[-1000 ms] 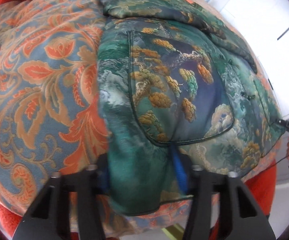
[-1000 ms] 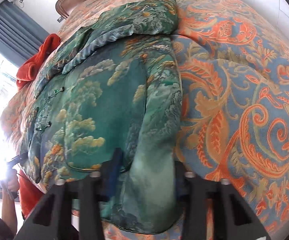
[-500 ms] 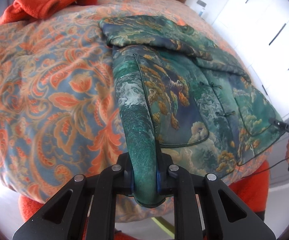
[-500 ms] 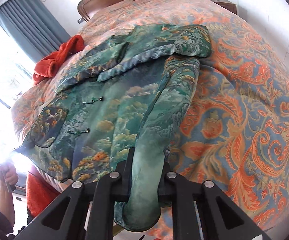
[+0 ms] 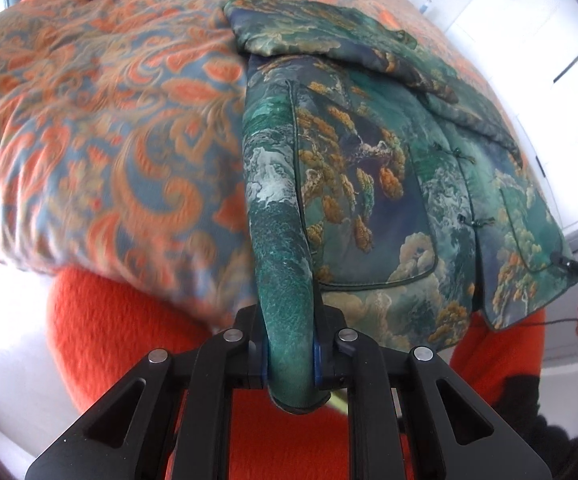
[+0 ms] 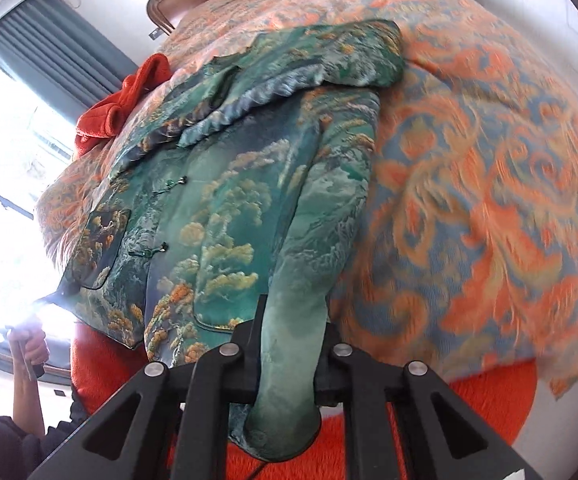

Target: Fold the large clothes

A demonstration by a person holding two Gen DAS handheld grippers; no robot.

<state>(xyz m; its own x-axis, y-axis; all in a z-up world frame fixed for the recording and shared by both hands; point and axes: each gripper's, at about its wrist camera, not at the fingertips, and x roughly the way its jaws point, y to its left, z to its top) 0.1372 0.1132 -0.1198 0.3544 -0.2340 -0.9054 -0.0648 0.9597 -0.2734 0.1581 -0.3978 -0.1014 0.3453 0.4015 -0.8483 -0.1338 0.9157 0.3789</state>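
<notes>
A large green brocade jacket (image 5: 389, 184) with gold cloud and tree patterns lies front up on the bed, sleeves folded across its top. It also shows in the right wrist view (image 6: 225, 216). My left gripper (image 5: 289, 356) is shut on the jacket's left bottom corner, pulled past the bed's edge. My right gripper (image 6: 287, 364) is shut on the jacket's right bottom corner, also past the edge. The hem hangs between the two grippers.
An orange and blue paisley quilt (image 5: 101, 152) covers the bed (image 6: 489, 184). An orange fleece blanket (image 5: 121, 344) hangs below the quilt at the bed's foot. A red cloth (image 6: 125, 96) lies near the curtain. White wardrobe doors (image 5: 549, 60) stand at the right.
Both grippers have closed on the jacket's bottom corners and pulled back toward the foot of the bed, drawing the hem over the edge.
</notes>
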